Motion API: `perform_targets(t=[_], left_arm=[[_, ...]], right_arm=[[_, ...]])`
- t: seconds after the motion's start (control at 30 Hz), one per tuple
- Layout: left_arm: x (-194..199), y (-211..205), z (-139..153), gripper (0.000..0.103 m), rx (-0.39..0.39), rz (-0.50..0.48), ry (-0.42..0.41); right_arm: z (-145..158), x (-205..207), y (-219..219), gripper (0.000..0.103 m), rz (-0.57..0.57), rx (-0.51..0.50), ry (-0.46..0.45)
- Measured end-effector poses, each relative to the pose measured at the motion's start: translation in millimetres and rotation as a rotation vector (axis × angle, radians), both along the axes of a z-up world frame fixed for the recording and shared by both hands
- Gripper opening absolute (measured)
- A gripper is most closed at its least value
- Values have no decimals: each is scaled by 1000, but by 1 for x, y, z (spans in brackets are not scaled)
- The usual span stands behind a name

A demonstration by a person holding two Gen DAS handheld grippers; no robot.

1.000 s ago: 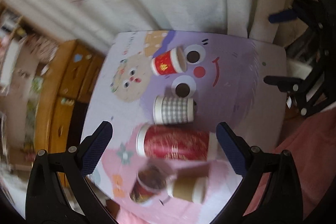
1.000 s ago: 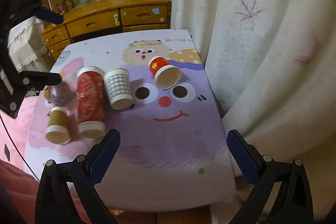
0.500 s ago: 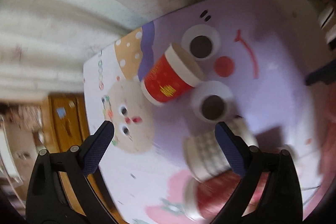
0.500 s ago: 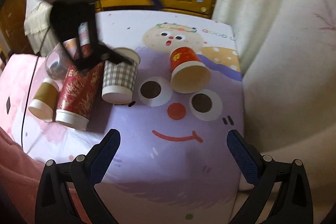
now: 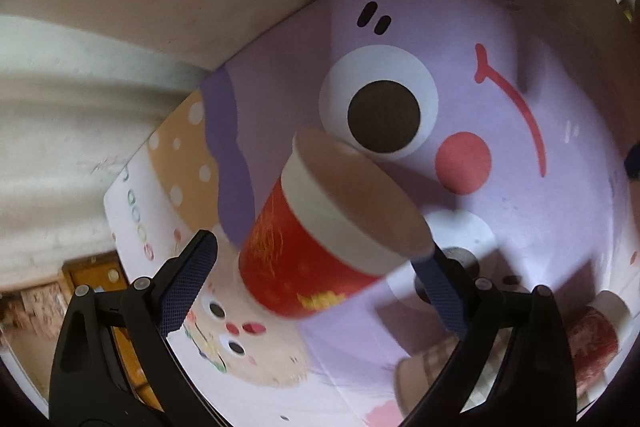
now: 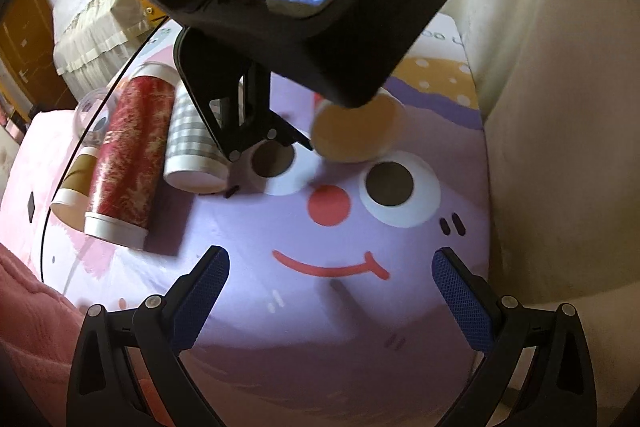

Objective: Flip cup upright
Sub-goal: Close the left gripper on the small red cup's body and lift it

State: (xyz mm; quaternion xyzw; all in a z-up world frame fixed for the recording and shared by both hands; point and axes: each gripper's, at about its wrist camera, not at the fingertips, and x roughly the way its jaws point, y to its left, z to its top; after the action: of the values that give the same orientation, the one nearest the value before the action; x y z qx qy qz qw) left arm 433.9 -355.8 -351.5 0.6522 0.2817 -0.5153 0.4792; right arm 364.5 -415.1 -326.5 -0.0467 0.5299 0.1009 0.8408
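As left wrist view shows it, my left gripper (image 5: pixel 320 275) gapes wide around red cup (image 5: pixel 320 247) lying sideways on tablecloth (image 5: pixel 520 27). Right wrist view: my right gripper (image 6: pixel 330 299) open, empty; cup (image 6: pixel 352 135) beyond, by checked cup (image 6: pixel 192 147).

Red cup (image 6: pixel 352 135) mostly hidden behind left tool body (rim blurred), plaid cup (image 5: pixel 432 375) cut off

Soft, dim indoor light; fisheye edges bend and darken, and the red cup (image 5: pixel 320 247) is motion-blurred.
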Motion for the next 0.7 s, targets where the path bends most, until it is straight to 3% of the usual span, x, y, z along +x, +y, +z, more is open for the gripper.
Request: perform_targets(t=[0.17,0.27,0.3,0.33,0.47,0.6,0.7], left_arm=[[10,-11,-10,94,17,21,83],[14,-14,-8,77,26,29,133],[14,-15,-7,67,18,30,132],[15,-15,-6,65,13,31,123],[15,-14,1,64,-18,43,98],[21,-19,21,63,-14,160,117],[30,-22,46,63,-25,319,163]], right_arm=[[-20,1,-5,103,-69,20,45],[-28,3,-5,103,-102,23,50],[-28,2,-4,103,-112,26,51],[-31,3,-3,103,-122,31,52],[-33,5,-1,103,-152,55,62],[-18,7,-11,103,-194,74,81],[-4,10,-22,103,-274,146,91]])
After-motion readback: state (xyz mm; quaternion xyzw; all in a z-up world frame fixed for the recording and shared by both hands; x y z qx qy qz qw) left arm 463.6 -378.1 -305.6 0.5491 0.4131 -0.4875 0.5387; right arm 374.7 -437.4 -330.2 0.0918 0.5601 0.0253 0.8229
